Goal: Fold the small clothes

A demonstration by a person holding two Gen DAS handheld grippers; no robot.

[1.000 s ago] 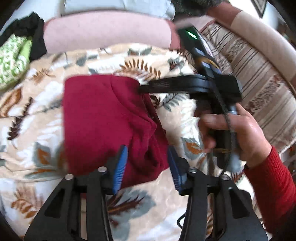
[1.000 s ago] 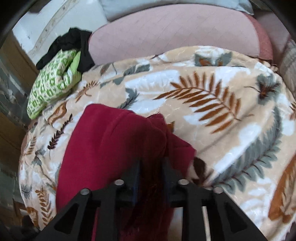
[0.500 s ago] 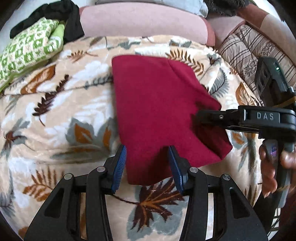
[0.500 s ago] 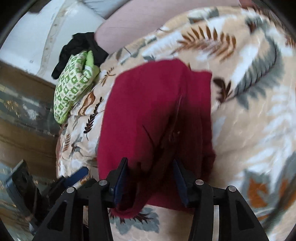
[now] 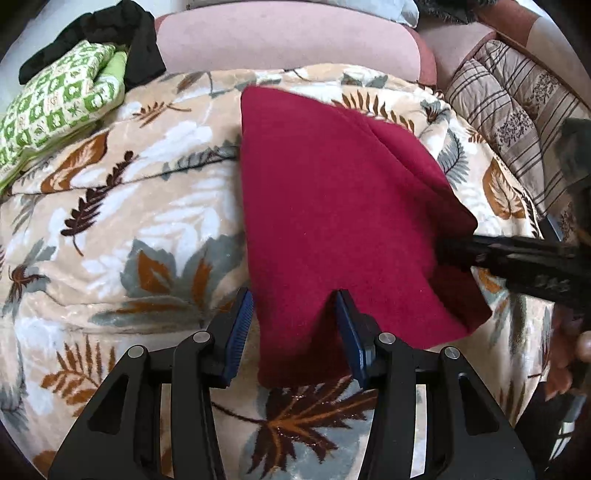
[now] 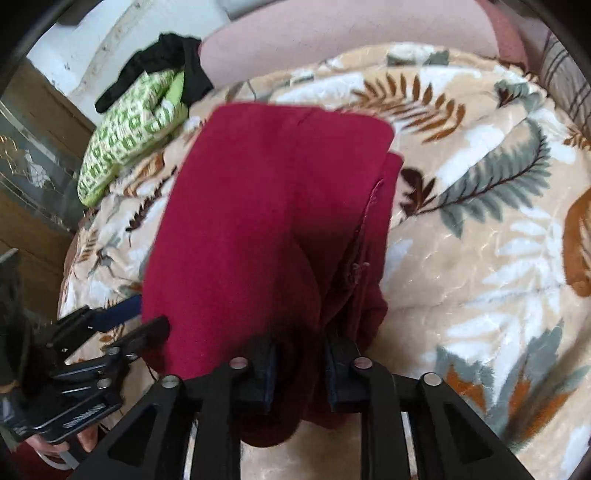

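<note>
A dark red garment (image 5: pixel 332 206) lies folded on the leaf-patterned blanket (image 5: pixel 122 229), towards its middle. The left gripper (image 5: pixel 293 325) stands with its jaws apart around the garment's near edge, blue pads not pressing it. The right gripper (image 6: pixel 298 369) is closing its jaws on a bunched fold at the garment's right corner. A green-patterned cloth (image 5: pixel 55 107) and a black cloth (image 5: pixel 110 29) sit at the blanket's far left corner.

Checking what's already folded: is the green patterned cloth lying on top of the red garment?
No, the green patterned cloth lies apart from the red garment, at the blanket's far corner.
</note>
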